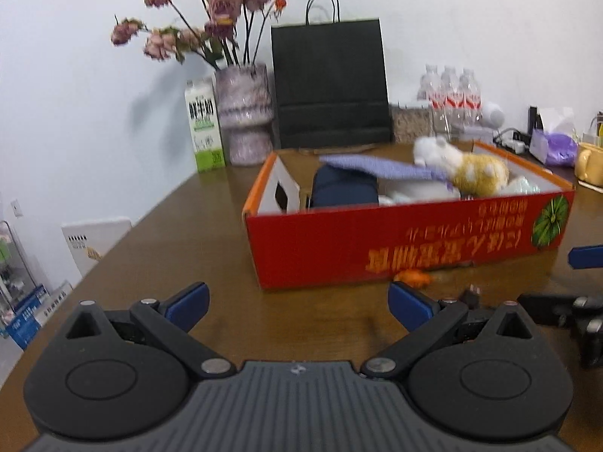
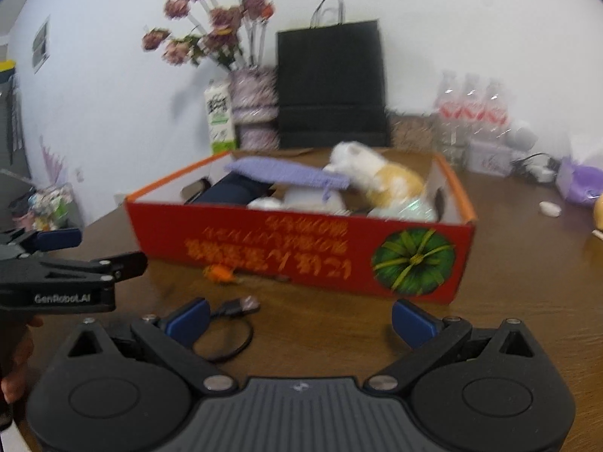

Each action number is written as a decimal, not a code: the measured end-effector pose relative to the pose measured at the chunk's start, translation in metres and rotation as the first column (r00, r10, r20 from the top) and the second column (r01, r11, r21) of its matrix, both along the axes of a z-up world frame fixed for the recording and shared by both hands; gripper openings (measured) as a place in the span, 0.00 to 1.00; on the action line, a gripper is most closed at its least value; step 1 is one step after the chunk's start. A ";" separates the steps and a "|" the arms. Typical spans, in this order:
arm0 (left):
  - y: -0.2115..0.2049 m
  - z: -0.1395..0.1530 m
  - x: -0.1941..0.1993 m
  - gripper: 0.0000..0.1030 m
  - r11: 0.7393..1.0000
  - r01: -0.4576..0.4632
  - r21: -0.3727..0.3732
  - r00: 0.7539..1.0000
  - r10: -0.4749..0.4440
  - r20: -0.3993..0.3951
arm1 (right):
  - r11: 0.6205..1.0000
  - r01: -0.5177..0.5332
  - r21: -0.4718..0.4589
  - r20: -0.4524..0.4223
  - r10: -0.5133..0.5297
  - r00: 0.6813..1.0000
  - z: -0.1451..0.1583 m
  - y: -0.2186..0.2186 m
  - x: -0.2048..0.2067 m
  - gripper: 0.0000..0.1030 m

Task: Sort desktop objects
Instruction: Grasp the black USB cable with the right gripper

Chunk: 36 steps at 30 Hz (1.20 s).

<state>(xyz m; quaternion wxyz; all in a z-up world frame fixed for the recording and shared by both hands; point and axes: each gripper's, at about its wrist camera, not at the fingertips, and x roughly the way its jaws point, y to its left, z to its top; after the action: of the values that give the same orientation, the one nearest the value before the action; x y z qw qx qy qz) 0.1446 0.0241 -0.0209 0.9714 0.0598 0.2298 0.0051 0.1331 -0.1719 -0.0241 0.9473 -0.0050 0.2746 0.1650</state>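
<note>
Both grippers, left [image 1: 297,307] and right [image 2: 299,322], hover spread and empty; black cable [image 2: 230,333] and orange piece [image 2: 220,273] lie near the red box [image 2: 294,248], seemingly unsorted.

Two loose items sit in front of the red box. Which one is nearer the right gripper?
The black cable, coiled beside the right gripper. The orange toy lies farther, against the box.

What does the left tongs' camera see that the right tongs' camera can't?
Only the left view: a yellow mug at the far right, and white and blue boxes by the table's left edge. Only the right view: the black cable's loop and a small white thing. Both: red box, plush toy, black bag, flowers.
</note>
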 end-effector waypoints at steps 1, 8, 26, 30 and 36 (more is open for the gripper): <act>0.002 -0.004 0.001 1.00 1.000 0.000 0.002 1.000 0.000 -0.022 | 1.000 -0.008 -0.018 -0.007 0.008 1.000 0.000 0.004 0.000 1.00; 0.021 -0.008 0.005 1.00 0.997 -0.033 -0.068 0.996 0.028 -0.083 | 0.998 -0.068 -0.013 -0.074 0.067 0.995 -0.002 0.031 0.011 1.00; 0.044 -0.011 0.011 1.00 0.986 -0.051 -0.159 0.988 0.027 -0.154 | 0.996 -0.078 -0.045 -0.073 0.075 0.995 -0.001 0.050 0.021 0.21; 0.043 -0.012 0.012 1.00 0.987 -0.056 -0.149 0.985 0.031 -0.167 | 0.998 -0.065 -0.026 -0.069 0.063 0.996 -0.001 0.041 0.019 0.20; 0.038 -0.013 0.016 1.00 0.991 -0.068 -0.113 0.982 0.046 -0.186 | 0.999 -0.033 0.008 -0.035 0.034 0.999 0.003 0.018 0.013 0.20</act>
<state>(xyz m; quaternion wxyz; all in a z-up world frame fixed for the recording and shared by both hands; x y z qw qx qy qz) 0.1601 0.0624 -0.0338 0.9475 -0.0048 0.3194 0.0138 0.1456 -0.1540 -0.0215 0.9394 -0.0032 0.2906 0.1820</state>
